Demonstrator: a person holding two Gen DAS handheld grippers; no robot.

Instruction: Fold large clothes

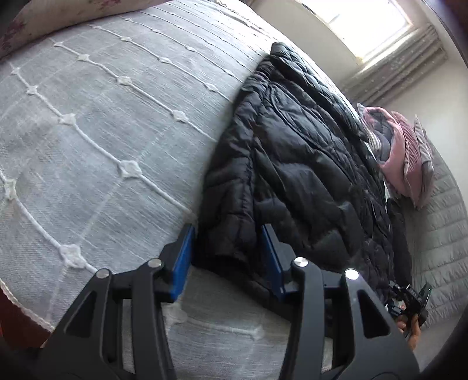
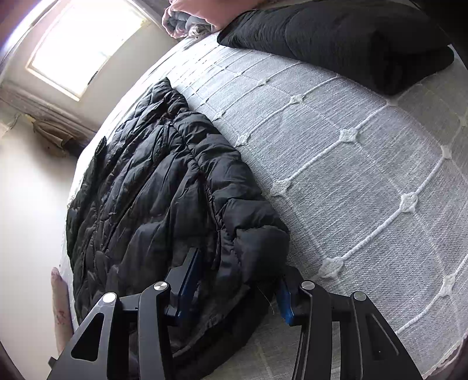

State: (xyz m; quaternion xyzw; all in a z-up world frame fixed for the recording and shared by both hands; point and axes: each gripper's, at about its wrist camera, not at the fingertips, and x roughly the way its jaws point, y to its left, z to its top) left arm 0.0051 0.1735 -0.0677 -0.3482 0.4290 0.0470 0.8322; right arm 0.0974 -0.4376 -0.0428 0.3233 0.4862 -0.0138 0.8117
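Observation:
A black quilted puffer jacket lies spread along the edge of a bed with a grey cover. My left gripper straddles the jacket's near corner, its blue pads against both sides of the padded edge. My right gripper has its pads sunk into the other near corner, where the fabric bunches up between them. The right gripper, held by a hand, also shows small at the lower right of the left wrist view.
A folded black garment rests at the bed's far side. A pile of pink and grey clothes sits beyond the jacket. A floral pillow lies at one end. A bright window faces the bed.

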